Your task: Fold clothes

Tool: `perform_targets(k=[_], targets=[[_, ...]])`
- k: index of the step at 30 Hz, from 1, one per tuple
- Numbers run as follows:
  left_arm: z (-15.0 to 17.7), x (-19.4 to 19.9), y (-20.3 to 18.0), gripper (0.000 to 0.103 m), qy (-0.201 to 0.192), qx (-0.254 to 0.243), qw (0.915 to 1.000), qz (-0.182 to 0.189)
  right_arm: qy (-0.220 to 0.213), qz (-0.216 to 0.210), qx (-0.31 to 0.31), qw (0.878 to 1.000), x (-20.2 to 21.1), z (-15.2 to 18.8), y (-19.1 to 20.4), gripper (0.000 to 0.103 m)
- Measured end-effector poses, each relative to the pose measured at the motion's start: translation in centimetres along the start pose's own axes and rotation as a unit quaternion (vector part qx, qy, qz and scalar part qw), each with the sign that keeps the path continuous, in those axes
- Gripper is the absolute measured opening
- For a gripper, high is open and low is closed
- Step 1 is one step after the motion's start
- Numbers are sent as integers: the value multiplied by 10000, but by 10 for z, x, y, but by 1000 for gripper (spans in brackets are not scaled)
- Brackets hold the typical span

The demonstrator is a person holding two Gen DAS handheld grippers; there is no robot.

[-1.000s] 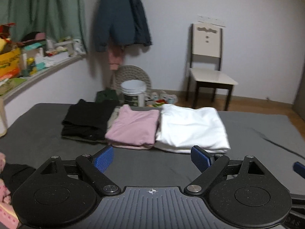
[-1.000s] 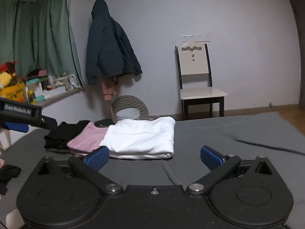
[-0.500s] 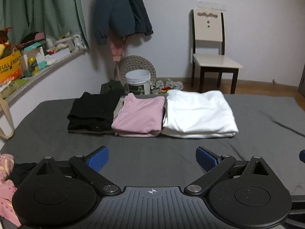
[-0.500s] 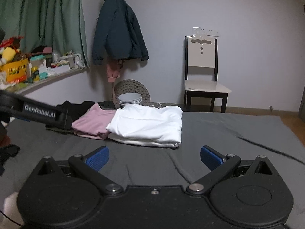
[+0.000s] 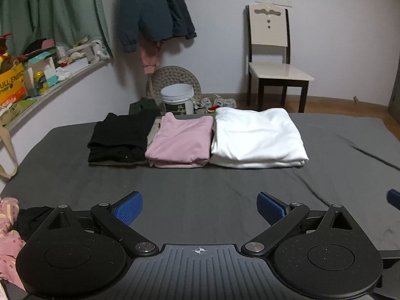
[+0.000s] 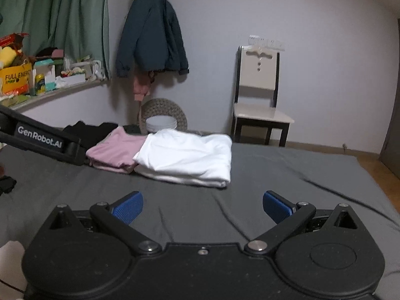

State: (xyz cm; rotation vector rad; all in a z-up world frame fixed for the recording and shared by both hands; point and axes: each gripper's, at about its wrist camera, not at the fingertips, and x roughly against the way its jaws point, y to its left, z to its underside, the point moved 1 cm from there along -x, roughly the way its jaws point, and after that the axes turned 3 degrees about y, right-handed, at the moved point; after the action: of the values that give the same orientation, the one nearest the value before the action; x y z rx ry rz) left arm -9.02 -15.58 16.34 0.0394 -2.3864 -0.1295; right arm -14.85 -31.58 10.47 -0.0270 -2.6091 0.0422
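Three folded garments lie side by side across the far part of the grey bed [image 5: 200, 195]: a black one [image 5: 120, 135] on the left, a pink one [image 5: 180, 142] in the middle, a white one [image 5: 255, 137] on the right. My left gripper [image 5: 200, 207] is open above bare sheet, well short of them, holding nothing. My right gripper [image 6: 202, 207] is open too, over the sheet in front of the white garment [image 6: 187, 157] and the pink garment [image 6: 115, 150]. A pink patterned cloth [image 5: 7, 237] and a dark cloth [image 5: 32, 220] lie unfolded at the near left.
A white chair [image 5: 272, 67] stands past the bed's far right. A white bucket [image 5: 177, 98] and a round woven mat [image 5: 172, 77] sit on the floor under a hanging dark jacket [image 5: 152, 7]. A cluttered shelf [image 5: 37, 75] runs along the left wall. The left gripper's body [image 6: 42, 140] crosses the right wrist view.
Both grippers have drawn back and risen a little, so the folded garments show more from above. Both stay open. The clothes have not moved.
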Motion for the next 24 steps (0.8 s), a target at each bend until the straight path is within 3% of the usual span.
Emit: perform_targets(k=[24], targets=[[4, 0, -6, 98, 138, -14, 9998, 139, 421, 94, -292, 9986, -8, 3, -12, 103]])
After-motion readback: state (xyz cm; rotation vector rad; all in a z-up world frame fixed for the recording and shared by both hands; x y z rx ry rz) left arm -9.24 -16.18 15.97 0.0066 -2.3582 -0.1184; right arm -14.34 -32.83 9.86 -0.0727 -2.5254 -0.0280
